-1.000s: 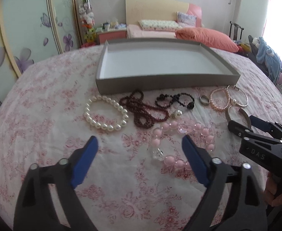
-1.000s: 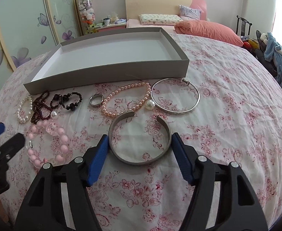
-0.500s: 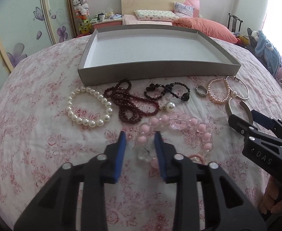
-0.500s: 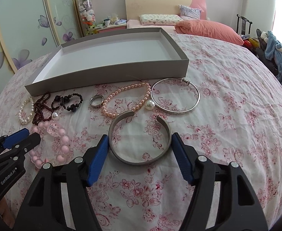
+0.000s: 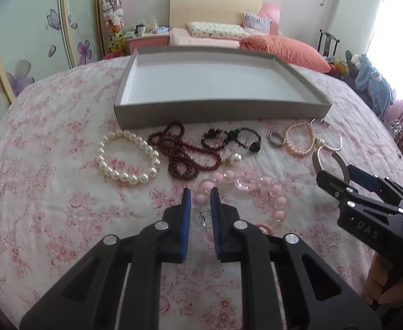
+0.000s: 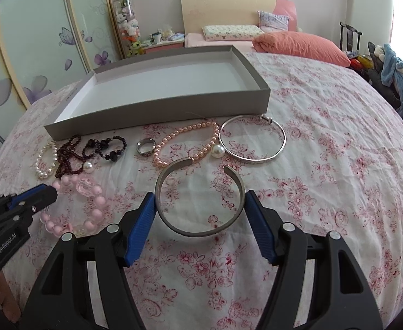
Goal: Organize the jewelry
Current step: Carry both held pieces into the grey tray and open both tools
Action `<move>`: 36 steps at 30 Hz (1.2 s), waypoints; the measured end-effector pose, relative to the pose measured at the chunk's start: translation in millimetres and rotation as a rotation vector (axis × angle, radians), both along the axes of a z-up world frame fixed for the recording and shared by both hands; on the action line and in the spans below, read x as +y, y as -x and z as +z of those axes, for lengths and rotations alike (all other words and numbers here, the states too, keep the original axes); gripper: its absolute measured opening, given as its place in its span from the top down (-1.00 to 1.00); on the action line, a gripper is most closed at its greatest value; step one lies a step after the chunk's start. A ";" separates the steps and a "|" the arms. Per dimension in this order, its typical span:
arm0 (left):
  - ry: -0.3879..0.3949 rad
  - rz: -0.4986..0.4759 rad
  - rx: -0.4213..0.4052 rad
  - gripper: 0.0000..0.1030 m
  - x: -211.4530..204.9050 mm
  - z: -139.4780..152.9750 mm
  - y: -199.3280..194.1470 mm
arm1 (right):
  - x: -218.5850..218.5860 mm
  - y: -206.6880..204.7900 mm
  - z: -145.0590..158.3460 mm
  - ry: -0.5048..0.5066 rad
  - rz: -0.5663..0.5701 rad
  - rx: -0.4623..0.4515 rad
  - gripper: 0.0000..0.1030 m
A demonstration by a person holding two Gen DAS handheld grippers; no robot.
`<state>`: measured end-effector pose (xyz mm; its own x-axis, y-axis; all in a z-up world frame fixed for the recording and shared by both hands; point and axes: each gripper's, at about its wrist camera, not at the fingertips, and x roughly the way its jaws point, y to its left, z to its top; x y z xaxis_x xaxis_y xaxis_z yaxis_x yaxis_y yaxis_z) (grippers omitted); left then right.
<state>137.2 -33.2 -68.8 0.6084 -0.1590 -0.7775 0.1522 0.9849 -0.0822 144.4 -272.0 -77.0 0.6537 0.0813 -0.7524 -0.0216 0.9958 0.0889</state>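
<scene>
A pink bead bracelet (image 5: 256,181) with clear beads lies on the flowered bedspread. My left gripper (image 5: 200,192) is closing on its near side, with a clear bead pinched between the blue pads. The right wrist view shows the same gripper (image 6: 46,194) at the bracelet (image 6: 99,200). My right gripper (image 6: 199,200) straddles a silver cuff bangle (image 6: 198,232), and its pads rest against both sides of the cuff. The cuff still lies flat. The grey tray (image 5: 215,112) stands behind the jewelry with nothing in it.
In a row before the tray lie a white pearl bracelet (image 5: 127,177), dark red beads (image 5: 185,159), black beads (image 5: 228,137), a ring (image 5: 275,139), a pink pearl strand (image 6: 185,132) and a thin silver bangle (image 6: 256,158). A bed and chair stand behind.
My left gripper's jaws have gone from wide apart to narrow around the pink bracelet's clear bead, and it has edged forward. The right gripper and cuff have stayed put.
</scene>
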 end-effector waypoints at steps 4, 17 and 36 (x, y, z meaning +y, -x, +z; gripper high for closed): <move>0.016 -0.009 -0.048 0.71 0.4 12.4 6.5 | 2.4 5.3 7.2 -0.001 0.011 -0.030 -0.28; 0.067 -0.044 -0.187 0.72 2.9 54.0 27.9 | 3.9 20.7 32.9 -0.016 0.037 -0.130 -0.28; 0.074 0.000 -0.311 0.72 13.1 109.3 5.3 | 7.7 2.3 81.9 -0.017 0.083 -0.301 -0.28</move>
